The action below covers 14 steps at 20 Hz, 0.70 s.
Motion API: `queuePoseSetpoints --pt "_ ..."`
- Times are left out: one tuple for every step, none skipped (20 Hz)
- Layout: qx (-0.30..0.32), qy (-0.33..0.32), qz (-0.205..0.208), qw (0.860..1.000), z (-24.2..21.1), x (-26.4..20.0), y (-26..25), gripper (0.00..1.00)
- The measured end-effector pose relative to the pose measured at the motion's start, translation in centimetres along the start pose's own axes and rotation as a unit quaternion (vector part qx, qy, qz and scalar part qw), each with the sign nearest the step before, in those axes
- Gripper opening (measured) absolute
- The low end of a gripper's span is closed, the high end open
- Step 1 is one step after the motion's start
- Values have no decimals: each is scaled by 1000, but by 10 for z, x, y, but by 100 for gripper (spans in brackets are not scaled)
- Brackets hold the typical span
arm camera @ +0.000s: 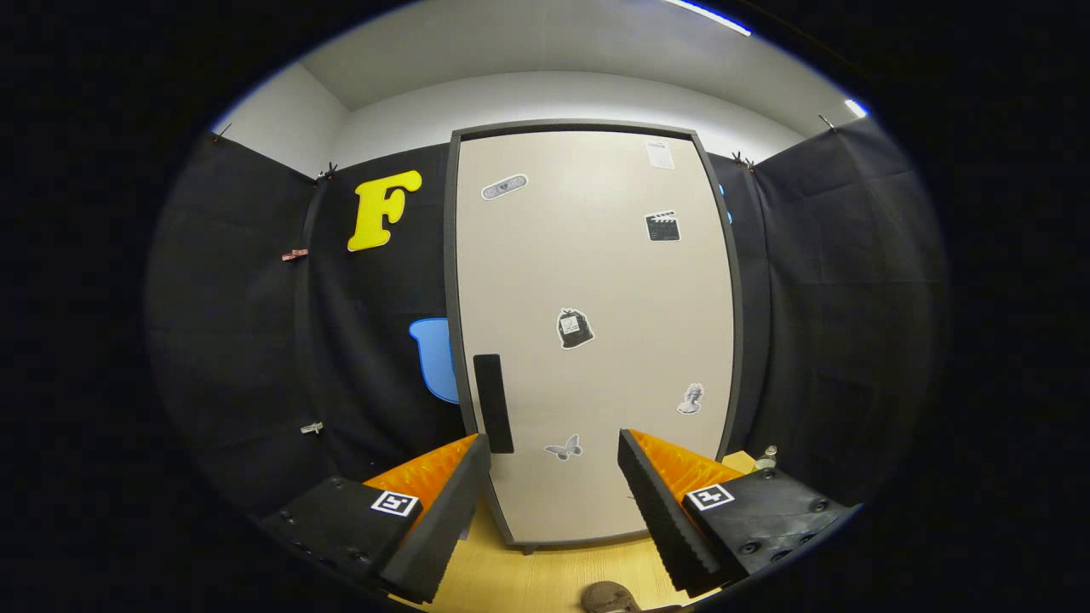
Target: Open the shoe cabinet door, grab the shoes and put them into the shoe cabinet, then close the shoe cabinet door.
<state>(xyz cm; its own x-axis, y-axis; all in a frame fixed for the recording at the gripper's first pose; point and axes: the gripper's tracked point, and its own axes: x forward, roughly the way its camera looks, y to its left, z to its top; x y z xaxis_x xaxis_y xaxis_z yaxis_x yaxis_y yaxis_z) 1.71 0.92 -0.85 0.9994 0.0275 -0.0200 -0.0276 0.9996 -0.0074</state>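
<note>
The shoe cabinet door (596, 340) looked smooth and matt beige, with a matt black handle (493, 403). The wooden floor (545, 575) showed a light grain. The gripper (553, 502) fingers, spread apart, had ribbed black pads (660, 519).

The cabinet (596, 332) stands upright just beyond the fingers, its beige door (613, 281) shut inside a dark grey frame and dotted with small stickers. A black vertical handle (493, 403) sits at the door's lower left, just above the left fingertip. A brown shoe (611, 598) lies on the wooden floor below and between the fingers.
</note>
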Motion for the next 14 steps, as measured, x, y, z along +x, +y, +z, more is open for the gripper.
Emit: queuePoseSetpoints --pt "0 0 5 1000 -1 5 4 98" --pt "0 1 9 1000 -2 10 8 98" --pt "1 3 12 1000 -4 17 12 98" --pt "3 6 14 1000 -7 23 16 98" --pt "6 8 18 1000 -9 30 21 98" --pt "9 9 22 1000 -11 38 26 98" --pt "12 10 25 1000 -13 46 31 98" --pt "13 11 27 999 -16 55 36 98" --pt "14 14 26 999 -19 65 39 98" --pt "14 16 26 999 -22 75 43 98" --pt "13 19 26 999 -25 86 46 98" --pt "11 22 24 999 -29 97 49 98" --pt "11 24 24 999 -33 108 51 98" --pt "10 27 24 999 -37 118 53 98"
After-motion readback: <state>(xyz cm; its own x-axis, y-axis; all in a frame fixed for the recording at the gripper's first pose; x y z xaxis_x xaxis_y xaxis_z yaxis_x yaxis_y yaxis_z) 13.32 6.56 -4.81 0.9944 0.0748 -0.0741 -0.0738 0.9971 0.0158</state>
